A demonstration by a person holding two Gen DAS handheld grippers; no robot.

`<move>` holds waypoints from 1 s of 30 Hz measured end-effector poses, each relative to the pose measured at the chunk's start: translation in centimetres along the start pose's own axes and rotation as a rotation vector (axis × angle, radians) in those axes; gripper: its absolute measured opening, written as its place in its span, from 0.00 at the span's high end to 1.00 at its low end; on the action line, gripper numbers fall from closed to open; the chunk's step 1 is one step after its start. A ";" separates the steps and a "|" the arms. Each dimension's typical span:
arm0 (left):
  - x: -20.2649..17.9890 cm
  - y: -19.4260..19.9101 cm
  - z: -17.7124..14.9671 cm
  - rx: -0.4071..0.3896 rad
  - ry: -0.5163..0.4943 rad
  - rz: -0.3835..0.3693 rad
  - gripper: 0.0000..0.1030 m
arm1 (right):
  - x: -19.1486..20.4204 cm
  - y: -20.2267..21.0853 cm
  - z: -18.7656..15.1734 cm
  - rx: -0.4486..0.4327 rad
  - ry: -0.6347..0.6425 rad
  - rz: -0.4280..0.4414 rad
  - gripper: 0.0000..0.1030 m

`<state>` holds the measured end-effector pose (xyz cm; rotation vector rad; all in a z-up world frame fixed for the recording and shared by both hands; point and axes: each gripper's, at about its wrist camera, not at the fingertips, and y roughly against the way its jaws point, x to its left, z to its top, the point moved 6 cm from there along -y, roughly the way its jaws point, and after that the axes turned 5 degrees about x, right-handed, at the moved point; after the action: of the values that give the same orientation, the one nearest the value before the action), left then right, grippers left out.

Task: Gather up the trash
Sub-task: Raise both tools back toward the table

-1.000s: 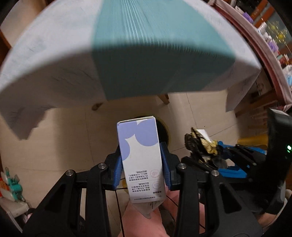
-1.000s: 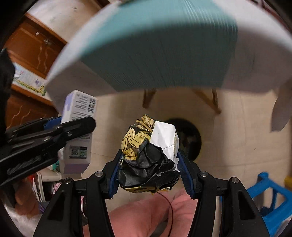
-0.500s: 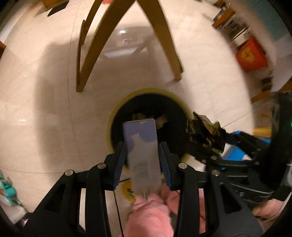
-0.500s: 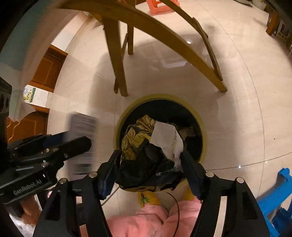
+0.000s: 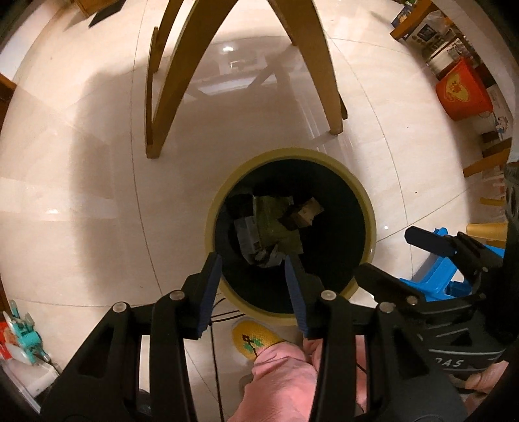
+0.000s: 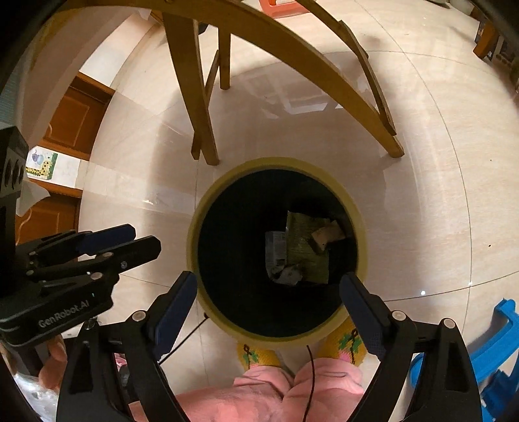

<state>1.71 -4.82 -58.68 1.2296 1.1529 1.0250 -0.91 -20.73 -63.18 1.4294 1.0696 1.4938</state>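
Both wrist views look down into bin (image 5: 366, 207).

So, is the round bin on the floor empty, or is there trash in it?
Not empty. The bin holds trash at its dark bottom: a green wrapper, a brown scrap and a pale carton.

A glossy cream tiled floor (image 5: 97, 194) is seen below the tongs, crossed by thin grout lines, and a ceiling light is mirrored in it ahead of them. Curved wooden furniture legs (image 5: 168, 84) are planted on the tiles beyond the tips. Brown wooden cabinet doors (image 6: 68, 120) are seen far to the left in the right wrist view. An orange bucket (image 5: 462, 94) and shelves of boxes (image 5: 431, 29) are set far to the right in the left wrist view. A blue plastic stool (image 6: 499, 350) is found close on the right.
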 end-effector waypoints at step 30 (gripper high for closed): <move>0.2 40.5 -0.2 -0.234 0.000 0.045 0.47 | 13.2 38.9 2.5 -0.251 0.132 -0.165 0.12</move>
<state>2.68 -1.17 -18.38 1.0727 0.9785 1.1588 1.30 -21.01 -22.12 1.0566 1.0116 1.5571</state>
